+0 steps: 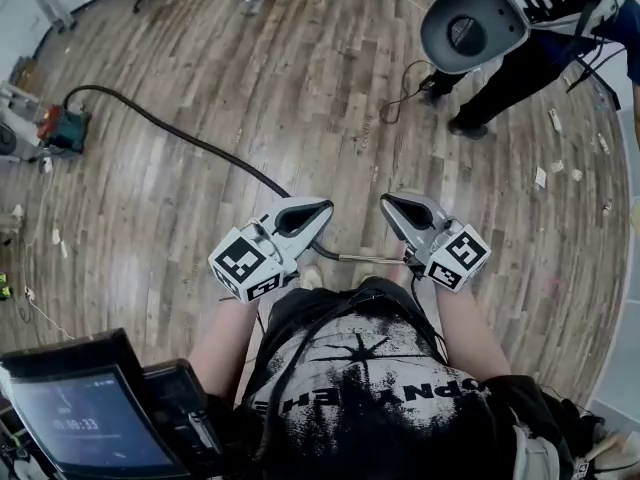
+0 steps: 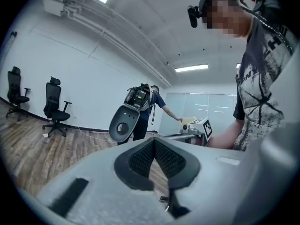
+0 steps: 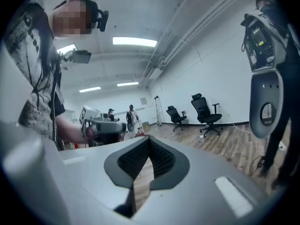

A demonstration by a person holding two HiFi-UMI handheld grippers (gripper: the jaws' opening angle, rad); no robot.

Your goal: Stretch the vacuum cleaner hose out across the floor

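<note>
A black vacuum hose (image 1: 190, 140) runs over the wood floor from the red and teal vacuum cleaner (image 1: 62, 128) at the left to just in front of me. There it passes under my left gripper (image 1: 322, 208) and ends in a metal tube (image 1: 370, 258). My left gripper is held above the hose with its jaws shut and empty. My right gripper (image 1: 388, 204) hovers beside it, also shut on nothing. The left gripper view shows closed pads (image 2: 140, 159) and the right gripper view shows the same (image 3: 161, 159). Neither gripper touches the hose.
Another person (image 1: 520, 63) with a grey round device (image 1: 470, 26) stands at the upper right, near a thin cable (image 1: 398, 96) on the floor. Office chairs (image 2: 55, 108) line the far wall. A screen (image 1: 80, 420) sits at my lower left.
</note>
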